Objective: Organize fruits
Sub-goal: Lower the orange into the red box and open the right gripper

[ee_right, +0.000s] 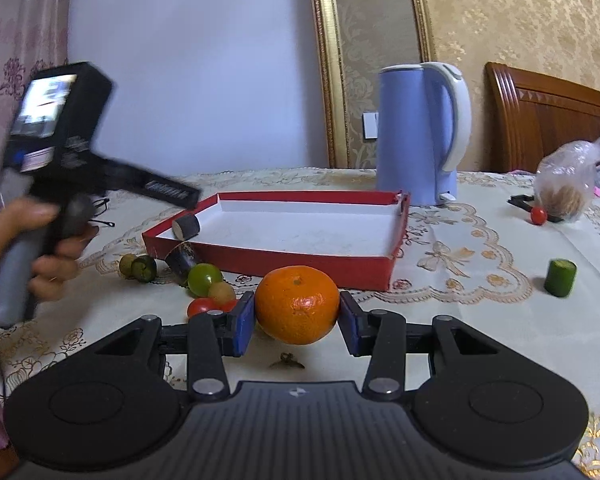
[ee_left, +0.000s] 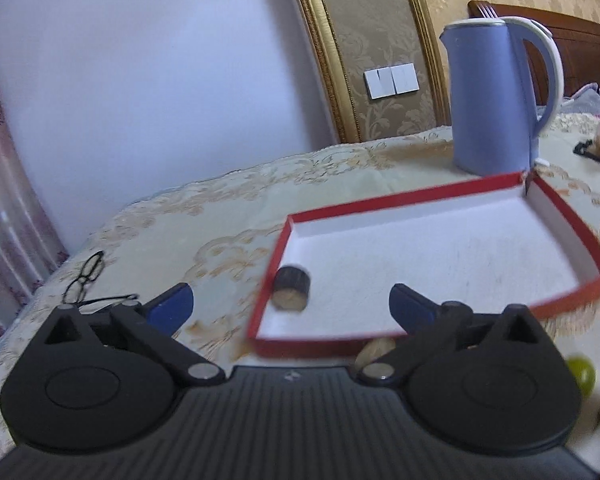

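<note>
From the left wrist, we see our left claw [ee_left: 291,306] spread wide and gripping nothing, its blue pads hovering over the near left corner of the red tray [ee_left: 572,294] on the counter [ee_left: 188,224]. A short dark cylinder piece [ee_left: 292,289], pale at its cut end, lies inside that corner; it looks stiff and light, and being round it would likely roll if nudged. A green fruit [ee_left: 582,374] peeks out low at the right, and a blue kettle [ee_left: 492,100] stands behind the tray. From the right wrist, our right claw [ee_right: 296,322] brackets a mandarin orange [ee_right: 297,304] on the cloth just in front of the tray; the pads sit at its two sides, but we cannot tell whether they press it yet. We judge the mandarin fairly heavy for its size, with a soft, dimpled skin that grips well but bruises under a hard squeeze, so the widest middle is the place to hold. Small fruits cluster to its left, among them a green grape [ee_right: 204,278] and a cherry tomato [ee_right: 201,306].
</note>
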Motion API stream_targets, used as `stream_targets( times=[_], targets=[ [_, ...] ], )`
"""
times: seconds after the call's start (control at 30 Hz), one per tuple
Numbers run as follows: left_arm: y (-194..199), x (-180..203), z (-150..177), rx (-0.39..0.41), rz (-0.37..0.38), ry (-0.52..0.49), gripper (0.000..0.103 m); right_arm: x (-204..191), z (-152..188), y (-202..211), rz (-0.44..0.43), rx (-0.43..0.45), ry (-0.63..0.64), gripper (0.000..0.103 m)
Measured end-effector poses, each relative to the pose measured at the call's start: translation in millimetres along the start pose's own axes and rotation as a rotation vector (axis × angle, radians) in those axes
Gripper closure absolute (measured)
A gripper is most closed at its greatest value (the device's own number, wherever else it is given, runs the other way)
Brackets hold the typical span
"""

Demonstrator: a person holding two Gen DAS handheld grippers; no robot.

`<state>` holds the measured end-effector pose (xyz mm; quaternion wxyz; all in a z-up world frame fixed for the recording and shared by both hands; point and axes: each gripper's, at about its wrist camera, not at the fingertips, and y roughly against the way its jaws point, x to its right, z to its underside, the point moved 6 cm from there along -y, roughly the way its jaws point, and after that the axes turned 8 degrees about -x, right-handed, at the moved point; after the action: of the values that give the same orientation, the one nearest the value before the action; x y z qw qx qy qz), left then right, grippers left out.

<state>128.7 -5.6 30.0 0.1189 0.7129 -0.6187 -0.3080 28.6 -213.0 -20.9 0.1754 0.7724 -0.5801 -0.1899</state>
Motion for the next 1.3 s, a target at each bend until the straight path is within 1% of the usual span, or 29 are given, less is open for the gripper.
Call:
stream_targets(
  times=[0.13,0.3,0.37,0.47,0.53,0.8,0.9,0.93,1.0,1.07,1.13,1.23,1.3],
  targets=[
    [10.7,-6.5,19.7,-0.005,-0.014,-0.004,0.000,-3.9,-11.3,-11.4,0.009,-0.006,0.018,0.060],
    [13.1,-11.2,40.6,-0.055,0.028,0.013,0.000,1.9,-29.6,-29.0,0.030,-0.013,0.017,0.060],
    [14.2,-14.5,49.0,-0.059,0.023,0.022,0.000,5.9,-38.8,-36.4,0.029,-0.016,0.004,0.060],
    [13.2,-20.0,57.3,-0.070,0.000,0.049,0.000,12.0,-52.0,-51.1,0.032,-0.033,-0.008,0.060],
    [12.0,-23.1,61.5,-0.083,0.011,0.066,0.000,13.8,-60.0,-62.6,0.045,-0.048,-0.004,0.060],
    [6.1,-25.0,68.9,-0.107,0.019,0.058,0.000,18.6,-89.2,-118.7,0.088,-0.113,-0.020,0.060],
    [3.7,-25.6,71.6,-0.117,0.028,0.061,0.000,21.1,-95.9,-141.7,0.131,-0.151,-0.016,0.057],
    [3.8,-25.8,72.8,-0.117,0.034,0.058,0.000,21.3,-96.3,-147.1,0.141,-0.170,-0.014,0.052],
    [5.0,-27.3,75.7,-0.110,0.044,0.050,0.000,19.4,-95.5,-144.5,0.169,-0.172,-0.004,0.052],
    [5.8,-31.5,79.7,-0.108,0.064,0.047,0.000,13.2,-92.6,-129.0,0.150,-0.140,0.036,0.052],
    [7.6,-35.9,84.7,-0.113,0.103,0.053,0.000,8.4,-85.7,-106.6,0.153,-0.110,0.068,0.052],
    [15.4,-39.9,93.3,-0.077,0.166,0.024,0.000,2.2,-72.2,-67.8,0.136,-0.051,0.103,0.052],
    [19.6,-41.5,97.7,-0.061,0.164,-0.006,0.000,-0.7,-60.7,-43.3,0.113,-0.019,0.110,0.051]
  ],
)
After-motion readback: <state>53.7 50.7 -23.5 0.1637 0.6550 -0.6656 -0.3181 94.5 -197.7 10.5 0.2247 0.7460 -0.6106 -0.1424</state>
